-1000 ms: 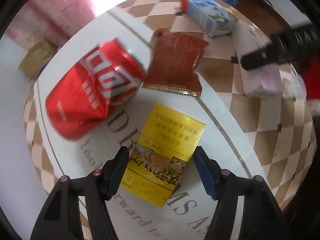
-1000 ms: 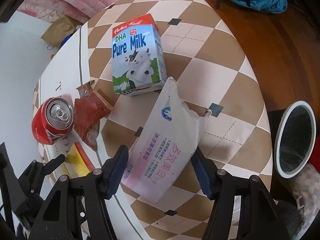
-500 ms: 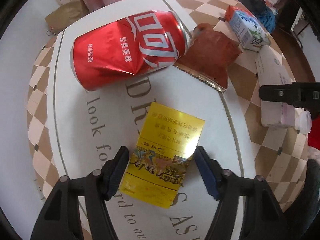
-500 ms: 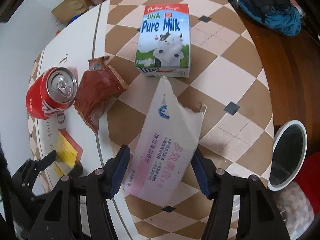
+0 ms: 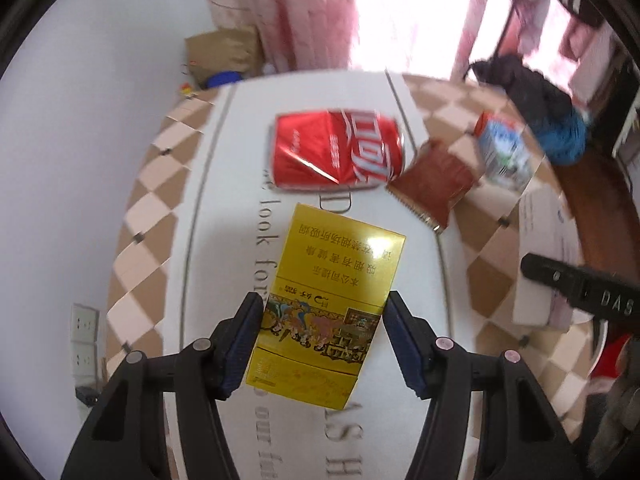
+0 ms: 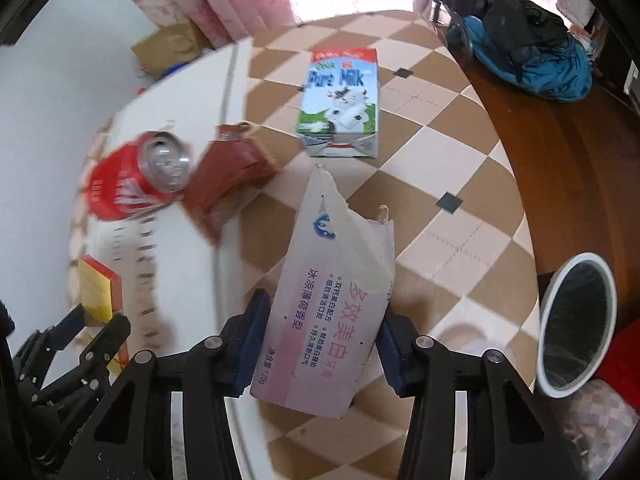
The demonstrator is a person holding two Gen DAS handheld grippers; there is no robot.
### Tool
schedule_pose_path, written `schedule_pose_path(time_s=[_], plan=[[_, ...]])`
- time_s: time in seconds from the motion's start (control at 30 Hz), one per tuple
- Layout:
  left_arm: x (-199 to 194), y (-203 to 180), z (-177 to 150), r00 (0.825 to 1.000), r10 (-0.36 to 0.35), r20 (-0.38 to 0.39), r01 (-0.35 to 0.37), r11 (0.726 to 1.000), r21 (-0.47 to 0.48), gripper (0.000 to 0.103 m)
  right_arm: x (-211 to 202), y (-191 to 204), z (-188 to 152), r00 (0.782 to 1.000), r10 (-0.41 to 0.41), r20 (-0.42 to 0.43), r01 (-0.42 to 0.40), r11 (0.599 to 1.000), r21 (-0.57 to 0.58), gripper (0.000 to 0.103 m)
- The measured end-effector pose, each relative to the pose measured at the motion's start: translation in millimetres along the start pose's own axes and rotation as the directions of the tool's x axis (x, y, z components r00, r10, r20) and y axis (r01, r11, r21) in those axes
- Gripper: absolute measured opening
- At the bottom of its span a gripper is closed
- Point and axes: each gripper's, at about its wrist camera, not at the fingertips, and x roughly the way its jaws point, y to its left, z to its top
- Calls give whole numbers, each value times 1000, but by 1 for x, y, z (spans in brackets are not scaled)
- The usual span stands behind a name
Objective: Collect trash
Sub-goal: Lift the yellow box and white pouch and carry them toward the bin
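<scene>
Yellow card filled my left view: the left gripper (image 5: 322,340) had its jaws pressed against both long edges of the yellow cigarette pack (image 5: 328,304), which looked lifted off the cloth, its far end pointing ahead of the jaws. Beyond the tips, ahead and slightly left, lay the dented red can (image 5: 338,156) on its side, with the brown wrapper (image 5: 434,180) just beside it, ahead and to the right, and the milk carton (image 5: 502,148) further right again.

On my right view, the right gripper (image 6: 318,346) was clamped on the torn toothpaste box (image 6: 334,308), ragged end forward. The bin (image 6: 576,324) stood off to the right of those jaws, below the table edge.

My worries were these. Both loads were thin card held only at one end, so a quick swing toward the bin could let either pivot and slip from the pads. The toothpaste box was already torn open and might crush under the grip. The can, being round, could roll if brushed.

The tablecloth (image 5: 152,184) was a brown and cream diamond check around a white lettered panel. Pink curtains (image 6: 224,0) hung past the far edge before a bright window, a cardboard box (image 5: 224,54) sat on the floor left of them, and dark and blue clothing (image 6: 528,40) lay heaped at the right.
</scene>
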Motion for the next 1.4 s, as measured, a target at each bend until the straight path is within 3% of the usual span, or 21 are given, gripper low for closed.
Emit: schedule_pose_path(time_s=[0.23, 0.37, 0.6, 0.73, 0.83, 0.93, 1.0, 1.13, 1.33, 1.4], plan=[[-59, -21, 13, 991, -14, 133, 19, 999, -35, 59, -70, -4, -25, 986, 104, 132, -101, 994, -34, 52], [-104, -45, 17, 976, -67, 207, 75, 997, -30, 58, -122, -20, -29, 967, 137, 214, -129, 990, -49, 52], [-163, -123, 28, 933, -229, 278, 220, 973, 62, 58, -215, -91, -44, 926, 133, 352, -138, 990, -10, 52], [-181, -187, 32, 894, -356, 273, 327, 934, 146, 58, -260, -149, -59, 910, 85, 406, -113, 992, 47, 52], [-174, -238, 35, 867, -452, 211, 419, 889, 185, 58, -282, -200, -71, 905, 28, 425, -81, 991, 107, 52], [-150, -294, 37, 833, -544, 101, 520, 832, 197, 58, -289, -255, -85, 907, -32, 420, -54, 980, 191, 52], [-129, -326, 36, 812, -583, 19, 571, 800, 185, 58, -285, -292, -95, 913, -70, 402, -35, 968, 249, 52], [-84, -385, 30, 779, -610, -143, 626, 764, 154, 58, -253, -367, -111, 940, -106, 324, -21, 931, 365, 52], [-3, -444, 22, 739, -570, -360, 634, 769, 81, 58, -183, -444, -123, 977, -87, 196, -17, 881, 473, 52], [21, -452, 19, 730, -549, -407, 613, 789, 36, 59, -156, -464, -126, 986, -75, 149, -10, 868, 497, 52]])
